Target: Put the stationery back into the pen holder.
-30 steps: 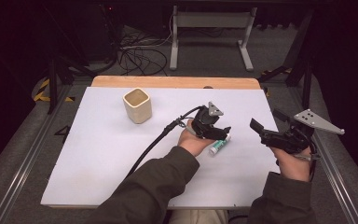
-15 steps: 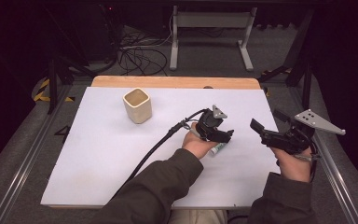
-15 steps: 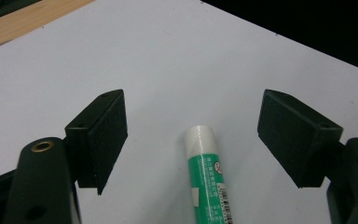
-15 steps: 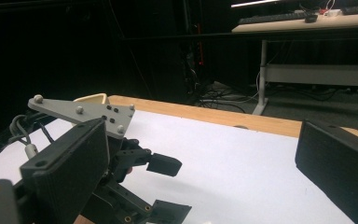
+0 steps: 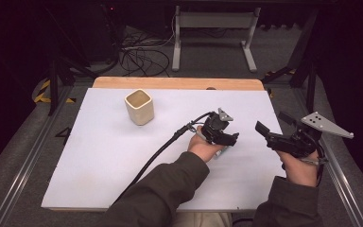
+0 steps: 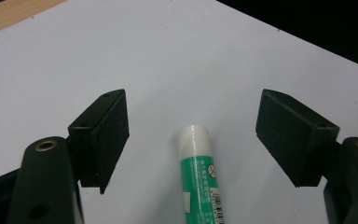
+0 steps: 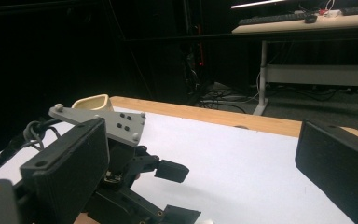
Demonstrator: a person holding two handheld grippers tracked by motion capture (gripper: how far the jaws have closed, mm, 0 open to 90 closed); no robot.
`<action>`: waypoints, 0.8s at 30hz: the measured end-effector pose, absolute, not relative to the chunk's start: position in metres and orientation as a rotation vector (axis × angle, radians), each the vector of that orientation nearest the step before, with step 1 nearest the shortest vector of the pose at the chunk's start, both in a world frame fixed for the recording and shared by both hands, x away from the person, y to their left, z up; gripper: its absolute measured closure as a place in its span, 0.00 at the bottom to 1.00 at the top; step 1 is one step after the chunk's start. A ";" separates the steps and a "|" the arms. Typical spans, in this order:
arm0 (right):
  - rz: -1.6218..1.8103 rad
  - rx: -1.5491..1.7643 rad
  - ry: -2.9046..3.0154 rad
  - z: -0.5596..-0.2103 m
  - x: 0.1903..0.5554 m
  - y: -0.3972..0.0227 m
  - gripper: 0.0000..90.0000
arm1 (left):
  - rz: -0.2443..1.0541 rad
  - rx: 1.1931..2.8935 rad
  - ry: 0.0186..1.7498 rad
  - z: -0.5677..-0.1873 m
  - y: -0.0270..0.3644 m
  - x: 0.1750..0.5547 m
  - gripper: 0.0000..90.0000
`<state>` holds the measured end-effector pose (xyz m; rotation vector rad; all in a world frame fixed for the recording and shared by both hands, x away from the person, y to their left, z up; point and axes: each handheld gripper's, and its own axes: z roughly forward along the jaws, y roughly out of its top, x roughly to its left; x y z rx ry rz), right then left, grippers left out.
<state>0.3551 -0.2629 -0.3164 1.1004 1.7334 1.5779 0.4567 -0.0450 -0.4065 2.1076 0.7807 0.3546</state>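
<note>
Grasp not made: your left gripper [image 6: 193,140] stood wide, straddling the green-and-white glue stick [image 6: 201,175] on the white worktop [image 6: 177,56], pads clear. Right gripper [image 7: 205,168] waited open, empty.

cup [image 5: 139,107]: cream, upright, far left on sheet | white sheet [image 5: 99,156] over wooden table [image 5: 170,83]

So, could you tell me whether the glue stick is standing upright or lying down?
Lying down: the glue stick rests flat on the white table.
</note>
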 end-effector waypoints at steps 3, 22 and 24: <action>1.579 1.104 1.725 -0.316 0.354 -0.265 0.04 | 0.352 2.117 0.790 -0.409 -0.048 0.458 0.30; 1.573 1.109 1.729 -0.315 0.353 -0.267 0.04 | 0.341 2.234 0.840 -0.430 -0.065 0.465 0.37; 1.573 1.110 1.730 -0.315 0.353 -0.267 0.04 | 0.345 2.253 0.834 -0.432 -0.067 0.466 0.38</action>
